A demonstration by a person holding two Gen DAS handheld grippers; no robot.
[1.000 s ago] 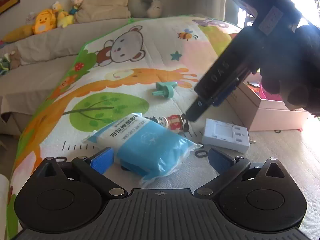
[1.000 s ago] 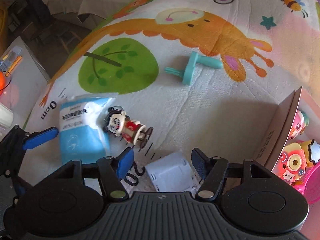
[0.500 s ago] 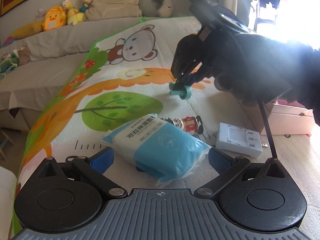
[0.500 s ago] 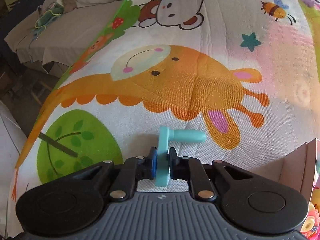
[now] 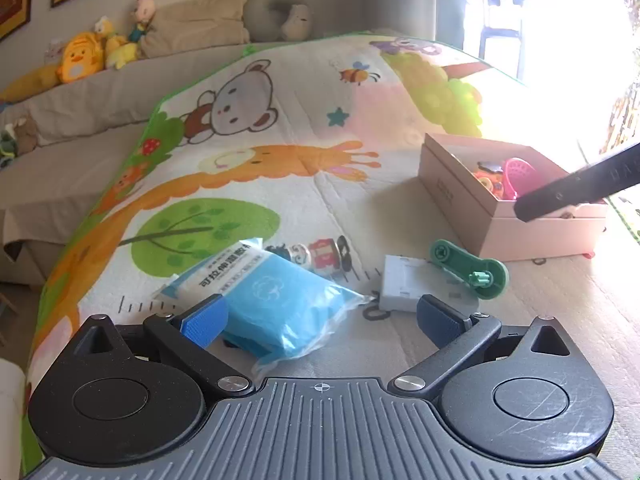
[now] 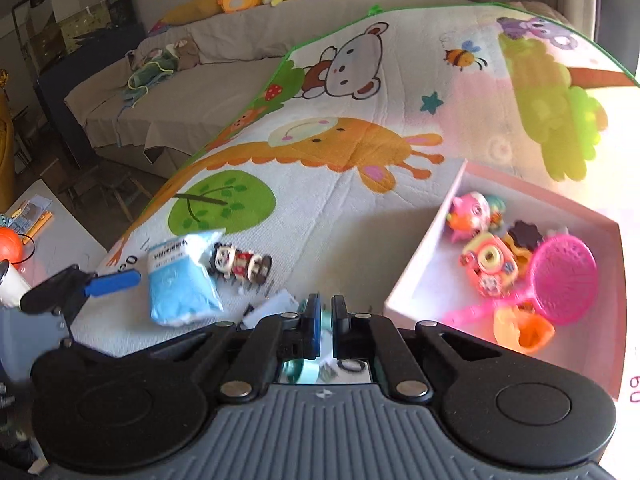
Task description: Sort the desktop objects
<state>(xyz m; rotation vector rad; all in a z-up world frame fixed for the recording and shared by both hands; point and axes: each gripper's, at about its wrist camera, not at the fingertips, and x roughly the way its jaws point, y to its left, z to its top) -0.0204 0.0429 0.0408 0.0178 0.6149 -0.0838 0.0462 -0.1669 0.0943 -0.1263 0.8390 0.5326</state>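
Mat (image 5: 256, 184) with pink box (image 5: 472, 216) at its right edge.
Left gripper (image 5: 318, 316) spread wide over blue pack (image 5: 272, 300); right gripper (image 6: 325, 322) pinches teal peg (image 6: 304, 370) beside box; figurine (image 5: 316, 254) and white adapter (image 5: 404, 288) lie mid-mat.

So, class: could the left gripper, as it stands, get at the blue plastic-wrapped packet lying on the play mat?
Probably yes. The left gripper has its jaws open with the blue plastic-wrapped packet lying directly between and ahead of them, and nothing stands in between. The small cartoon figurine lies just behind it.
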